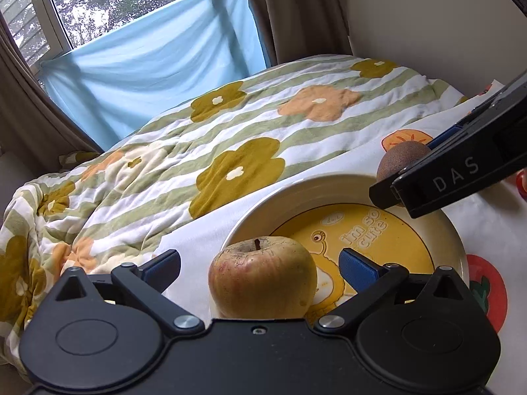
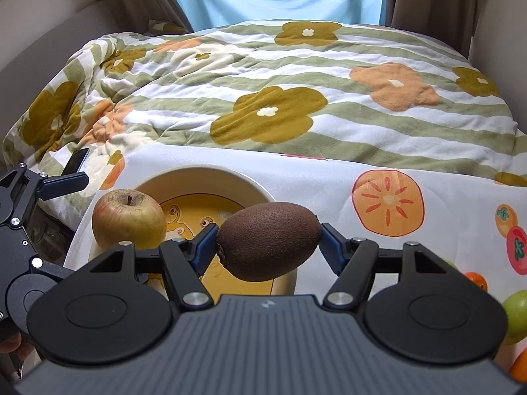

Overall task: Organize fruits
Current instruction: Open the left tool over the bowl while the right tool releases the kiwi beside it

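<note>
The right tongs [image 2: 268, 242] grip a brown kiwi [image 2: 267, 240] above the plate [image 2: 210, 177], beside the apple [image 2: 128, 219].

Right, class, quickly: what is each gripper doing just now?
Left gripper: open, jaws either side of the apple, not touching.
Right gripper: shut on the kiwi.

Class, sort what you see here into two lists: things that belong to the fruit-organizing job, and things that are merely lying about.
Belongs to the job:
- kiwi, held in the right gripper
- apple, on the plate's rim between the open left gripper fingers
- yellow cartoon plate
- green apple

Just lying about:
- flowered quilt
- fruit-print cloth
- blue curtain
</note>
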